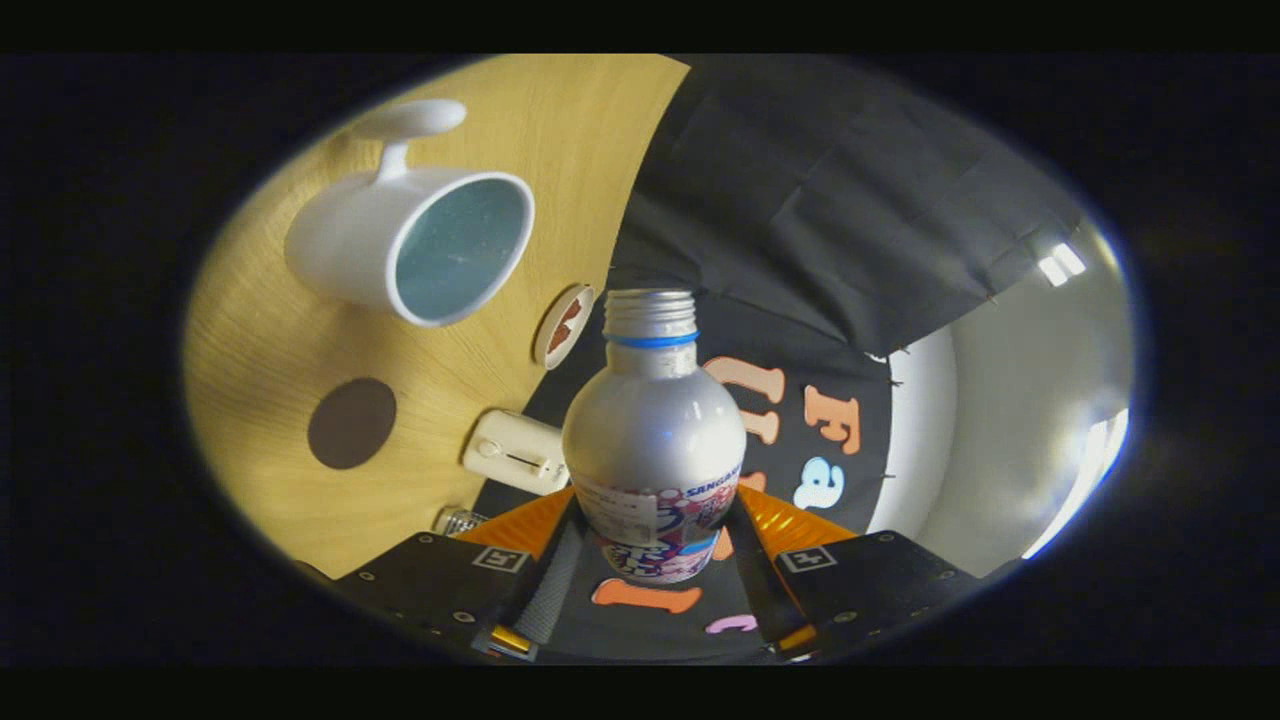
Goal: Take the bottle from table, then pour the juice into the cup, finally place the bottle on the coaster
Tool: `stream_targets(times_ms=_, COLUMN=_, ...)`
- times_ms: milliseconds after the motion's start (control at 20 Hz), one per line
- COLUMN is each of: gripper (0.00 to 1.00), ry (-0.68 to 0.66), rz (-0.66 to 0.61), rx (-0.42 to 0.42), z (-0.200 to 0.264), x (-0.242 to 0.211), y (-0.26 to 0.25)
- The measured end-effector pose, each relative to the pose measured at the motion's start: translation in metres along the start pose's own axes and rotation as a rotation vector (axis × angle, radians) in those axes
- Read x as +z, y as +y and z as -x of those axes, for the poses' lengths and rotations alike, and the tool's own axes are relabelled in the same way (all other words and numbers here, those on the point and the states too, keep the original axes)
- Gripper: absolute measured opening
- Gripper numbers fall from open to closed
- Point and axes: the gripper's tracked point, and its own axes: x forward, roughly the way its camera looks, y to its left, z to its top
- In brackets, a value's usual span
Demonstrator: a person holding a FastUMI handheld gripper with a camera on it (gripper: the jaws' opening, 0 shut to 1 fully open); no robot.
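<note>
Bottle (655, 440), uncapped, is sitting clamped between both fingers of the gripper (650, 560), tilting toward the cup (410, 245) at upper left; pouring is starting, requiring further tilt over its rim.

Claw (655, 545) tilted sideways, both fingers (either side) clamped on the bottle (655, 440).

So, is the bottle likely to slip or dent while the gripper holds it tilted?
The bottle looks like smooth, shiny metal, so it may slide a little in the gripper, whose fingers press its lower body. Its wall is probably thin, so a hard squeeze could dent it. Its mouth is uncapped, so tilting it further would probably spill juice.
</note>
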Motion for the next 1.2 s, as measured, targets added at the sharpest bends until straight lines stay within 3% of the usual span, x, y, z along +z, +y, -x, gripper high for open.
stream_targets(times_ms=250, gripper=0.76, ry=0.011, rz=-0.309, rx=0.053, z=-0.005, x=0.005, y=0.010)
stream_targets(times_ms=400, gripper=0.76, ry=0.072, rz=-0.521, rx=0.012, z=-0.014, x=-0.022, y=0.010)
stream_targets(times_ms=600, gripper=0.76, ry=0.163, rz=-0.804, rx=0.043, z=-0.022, x=-0.050, y=0.025)
stream_targets(times_ms=850, gripper=0.76, ry=0.224, rz=-1.220, rx=0.148, z=-0.032, x=-0.060, y=0.055)
stream_targets(times_ms=1200, gripper=0.76, ry=0.258, rz=-1.588, rx=0.262, z=-0.040, x=-0.050, y=0.085)
